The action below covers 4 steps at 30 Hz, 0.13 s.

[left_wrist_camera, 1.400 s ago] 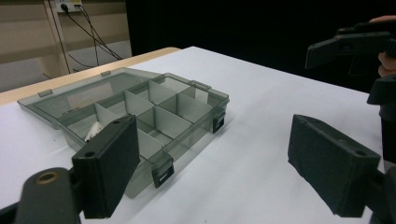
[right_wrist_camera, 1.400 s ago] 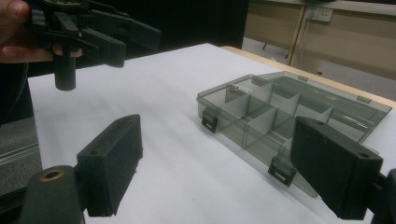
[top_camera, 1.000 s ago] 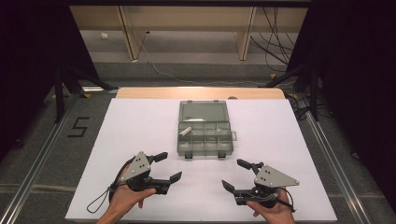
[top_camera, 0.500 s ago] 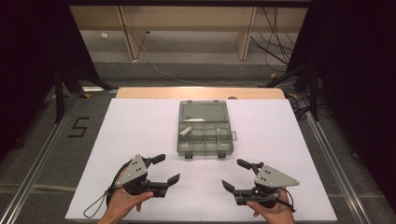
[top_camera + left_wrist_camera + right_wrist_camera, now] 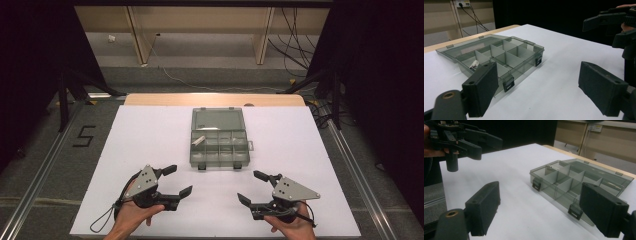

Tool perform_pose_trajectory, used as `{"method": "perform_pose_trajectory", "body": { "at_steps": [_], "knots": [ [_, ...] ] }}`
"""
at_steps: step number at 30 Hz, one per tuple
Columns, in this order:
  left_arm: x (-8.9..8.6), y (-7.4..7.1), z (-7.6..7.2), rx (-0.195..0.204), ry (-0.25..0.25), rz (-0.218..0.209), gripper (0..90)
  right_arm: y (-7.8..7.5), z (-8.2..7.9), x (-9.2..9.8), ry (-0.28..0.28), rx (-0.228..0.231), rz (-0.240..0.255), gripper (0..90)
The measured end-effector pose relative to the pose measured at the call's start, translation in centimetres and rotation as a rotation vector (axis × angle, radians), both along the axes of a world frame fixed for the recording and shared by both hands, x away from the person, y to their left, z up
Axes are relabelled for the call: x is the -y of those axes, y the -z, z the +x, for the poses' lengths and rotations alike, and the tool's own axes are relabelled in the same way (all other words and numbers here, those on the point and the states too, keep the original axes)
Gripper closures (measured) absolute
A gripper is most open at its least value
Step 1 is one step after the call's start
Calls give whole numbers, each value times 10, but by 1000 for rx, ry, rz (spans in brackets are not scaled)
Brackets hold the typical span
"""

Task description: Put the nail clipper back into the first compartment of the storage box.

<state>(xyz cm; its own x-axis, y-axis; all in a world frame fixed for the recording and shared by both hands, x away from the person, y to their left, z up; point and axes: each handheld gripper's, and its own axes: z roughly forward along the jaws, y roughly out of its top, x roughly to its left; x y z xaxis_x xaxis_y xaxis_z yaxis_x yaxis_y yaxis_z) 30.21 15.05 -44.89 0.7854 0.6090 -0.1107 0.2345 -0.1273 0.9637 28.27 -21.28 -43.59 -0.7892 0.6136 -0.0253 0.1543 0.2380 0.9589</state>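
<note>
1. Location: one compartment box (image 5: 219, 138) lies at the table's (image 5: 150, 135) centre, lid (image 5: 217, 118) folded flat at its 12 o'clock side. It sits at 1 o'clock from the left gripper (image 5: 167, 182) and 11 o'clock from the right gripper (image 5: 256, 187), well apart from both.
2. Grippers: both are wide open and hold nothing; each is held low near the table's 6 o'clock edge.
3. Handling, judged: thin smoky plastic, probably light, rigid, smooth; likely to slide on the white surface if pushed. Walls may flex under a hard pinch.
4. Hold points, judged: the side walls, or the front edge between the latches (image 5: 508, 83).
5. Count: one box, two front latches, two grippers, one small pale item (image 5: 199, 140) in the 9 o'clock upper compartment. Its nature cannot be told.
</note>
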Motion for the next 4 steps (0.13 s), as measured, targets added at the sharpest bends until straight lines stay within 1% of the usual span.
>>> {"method": "perform_pose_trajectory", "body": {
  "at_steps": [4],
  "knots": [
    [-1,0,2,7,1,2,163,0,0,0,-1,-3,-4,180]
  ]
}}
